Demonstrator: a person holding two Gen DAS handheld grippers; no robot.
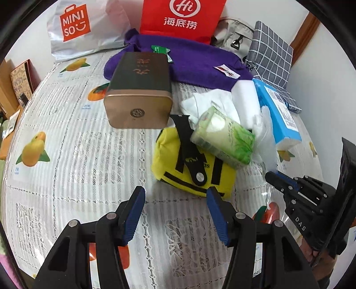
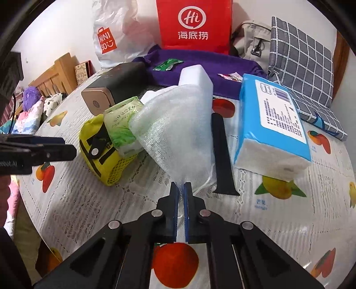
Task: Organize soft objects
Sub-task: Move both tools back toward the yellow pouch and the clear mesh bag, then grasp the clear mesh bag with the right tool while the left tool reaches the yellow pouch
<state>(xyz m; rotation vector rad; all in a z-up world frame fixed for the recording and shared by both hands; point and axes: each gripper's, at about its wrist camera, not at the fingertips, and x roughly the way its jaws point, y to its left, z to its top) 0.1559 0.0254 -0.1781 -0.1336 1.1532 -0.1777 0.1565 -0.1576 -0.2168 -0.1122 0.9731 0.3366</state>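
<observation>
On a fruit-print surface (image 2: 278, 222), soft goods crowd the frame's centre. The right hand-held gripper (image 2: 181, 185), bottom centre, is clamped on the corner of a bubble-wrap sheet (image 2: 175, 133), likely to lift it clear. The left hand-held gripper (image 1: 175, 195) hangs half-open and empty before a yellow pouch (image 1: 193, 164).

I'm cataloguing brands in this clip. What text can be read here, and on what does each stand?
"MINISO": white plastic bag
"Hi" and "海底捞": red bag
"DAS": right tongs, on their black body
"芒果": fruit-print tablecloth
Blue tissue pack label, green tissue pack print, dark box gold characters: too small or blurred.
</observation>
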